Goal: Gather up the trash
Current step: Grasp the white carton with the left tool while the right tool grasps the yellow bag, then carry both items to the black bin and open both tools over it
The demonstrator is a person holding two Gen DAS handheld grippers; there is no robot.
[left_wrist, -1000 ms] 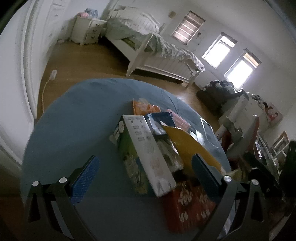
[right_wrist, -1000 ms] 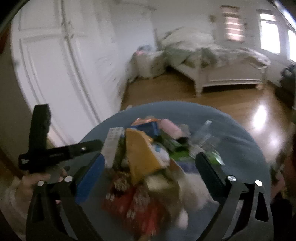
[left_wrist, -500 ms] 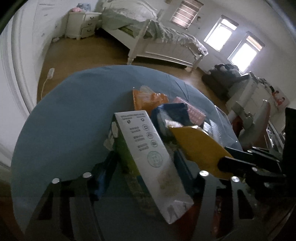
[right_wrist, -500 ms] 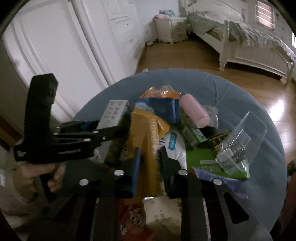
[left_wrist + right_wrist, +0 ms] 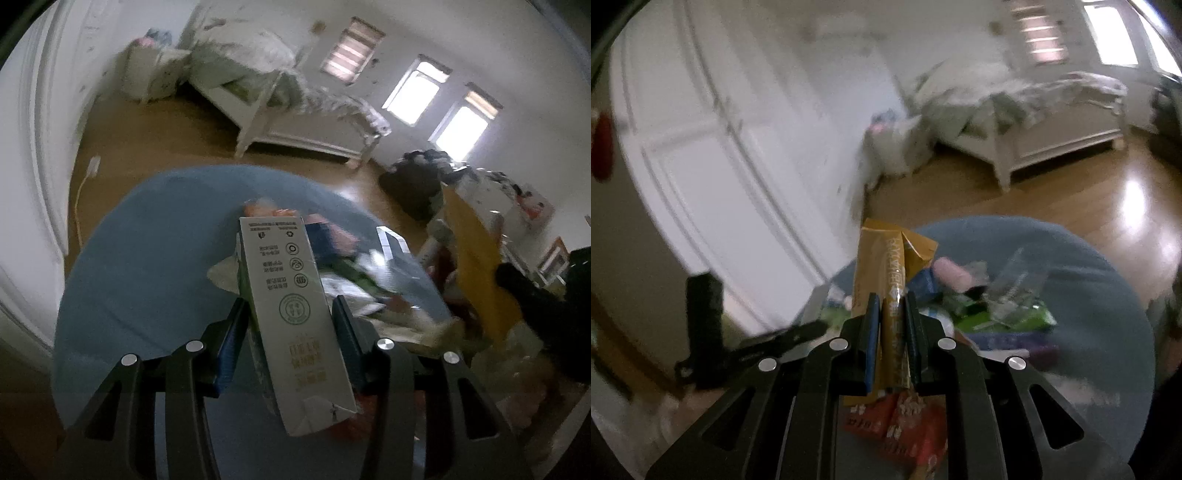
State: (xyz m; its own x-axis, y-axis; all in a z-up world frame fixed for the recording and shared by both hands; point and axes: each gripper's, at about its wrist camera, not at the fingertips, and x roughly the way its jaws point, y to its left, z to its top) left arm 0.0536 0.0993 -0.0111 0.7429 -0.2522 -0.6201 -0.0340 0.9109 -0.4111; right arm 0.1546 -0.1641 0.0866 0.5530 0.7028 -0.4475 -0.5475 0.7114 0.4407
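My round blue bench [image 5: 140,266] stood on a wood floor [image 5: 1071,192] near a white bed [image 5: 280,122]. My left claw [image 5: 288,325], just closing, pinched the white carton [image 5: 291,310]; my right claw [image 5: 891,325], just closing, pinched the yellow packet [image 5: 886,266] above the litter.

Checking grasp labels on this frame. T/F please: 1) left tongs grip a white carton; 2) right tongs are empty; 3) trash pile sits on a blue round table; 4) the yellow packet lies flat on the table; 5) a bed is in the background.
1) The left tongs grip a white carton: true, and its jaws have just been closing on it.
2) The right tongs are empty: false; they are shut on a yellow packet.
3) The trash pile sits on a blue round table: true.
4) The yellow packet lies flat on the table: false; it is clamped and sticks up from the tongs.
5) A bed is in the background: true.
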